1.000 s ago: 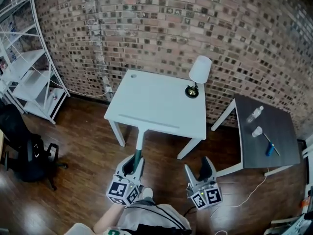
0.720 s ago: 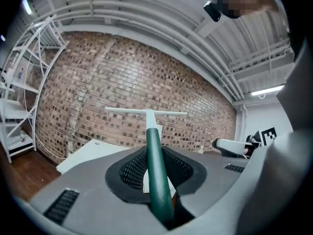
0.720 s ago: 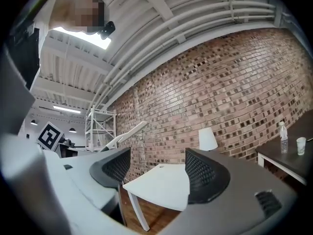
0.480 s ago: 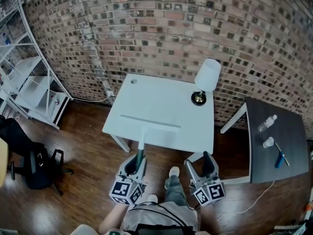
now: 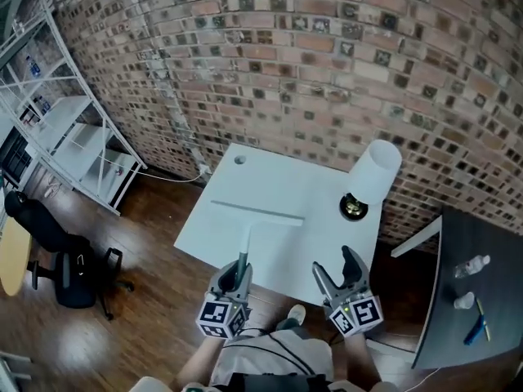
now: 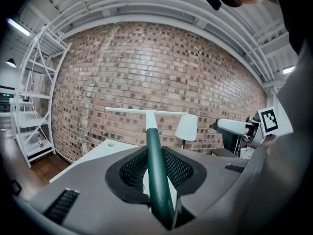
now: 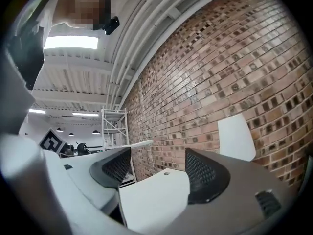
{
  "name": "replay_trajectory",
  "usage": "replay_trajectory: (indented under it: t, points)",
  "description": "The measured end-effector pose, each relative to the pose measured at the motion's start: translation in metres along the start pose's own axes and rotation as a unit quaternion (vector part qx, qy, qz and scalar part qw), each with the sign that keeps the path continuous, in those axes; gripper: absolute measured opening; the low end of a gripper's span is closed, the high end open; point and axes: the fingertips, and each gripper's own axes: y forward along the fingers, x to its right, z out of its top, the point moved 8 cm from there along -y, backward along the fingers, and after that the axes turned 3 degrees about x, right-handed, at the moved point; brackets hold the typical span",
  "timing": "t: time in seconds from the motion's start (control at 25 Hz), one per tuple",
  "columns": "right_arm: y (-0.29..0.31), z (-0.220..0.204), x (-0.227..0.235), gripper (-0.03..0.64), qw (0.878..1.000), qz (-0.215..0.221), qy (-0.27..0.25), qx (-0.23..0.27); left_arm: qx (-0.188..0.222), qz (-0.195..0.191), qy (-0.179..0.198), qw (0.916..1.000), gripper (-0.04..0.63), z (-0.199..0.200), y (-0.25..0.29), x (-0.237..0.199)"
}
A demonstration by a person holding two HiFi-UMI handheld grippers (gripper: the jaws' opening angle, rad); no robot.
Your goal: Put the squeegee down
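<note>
The squeegee (image 5: pixel 249 233) has a dark green handle (image 6: pixel 155 165) and a long white blade (image 5: pixel 257 211). My left gripper (image 5: pixel 234 279) is shut on the handle and holds the blade out over the white table (image 5: pixel 327 202). In the left gripper view the blade (image 6: pixel 145 112) runs crosswise in front of the brick wall. My right gripper (image 5: pixel 341 273) hovers at the table's near edge, open, with nothing between its pads (image 7: pixel 207 173); the tabletop (image 7: pixel 155 195) shows below the gap.
A lamp with a white shade (image 5: pixel 373 175) stands at the table's back right corner. A dark side table (image 5: pixel 466 251) to the right carries a bottle and small tools. White metal shelving (image 5: pixel 61 129) and a black office chair (image 5: pixel 57 256) stand at the left. A brick wall (image 5: pixel 310 72) is behind.
Both grippers and the person have come forward to the white table. The squeegee blade, which hung short of the table's edge, now reaches over the tabletop. The left grip is unchanged.
</note>
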Motion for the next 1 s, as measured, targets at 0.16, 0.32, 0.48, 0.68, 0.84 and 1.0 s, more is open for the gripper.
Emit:
replay_trajectory:
  t: [0.16,0.32,0.48,0.68,0.84,1.0]
  points:
    - [0.022,-0.013,0.032,0.364,1.0,0.013,0.015,-0.022,-0.017,0.017,-0.02,0.9995,0.083,-0.009,0.041,-0.003]
    - [0.029,-0.026,0.052,0.364,0.999,0.0,0.037,-0.035,-0.05,0.019,-0.021,0.9983,0.083,-0.025,0.079,-0.009]
    - [0.035,-0.041,0.067,0.364,0.997,-0.023,0.046,-0.054,-0.086,0.005,-0.015,0.9961,0.083,-0.044,0.132,-0.016]
    - [0.05,-0.062,0.076,0.364,0.993,-0.067,0.067,-0.07,-0.154,-0.014,-0.002,0.988,0.083,-0.094,0.202,-0.036]
    - [0.059,-0.064,0.088,0.364,0.99,-0.1,0.057,-0.083,-0.195,-0.034,0.018,0.9801,0.083,-0.122,0.28,-0.049]
    - [0.06,-0.065,0.095,0.364,0.986,-0.131,0.035,-0.099,-0.224,-0.056,0.024,0.9726,0.083,-0.132,0.347,-0.048]
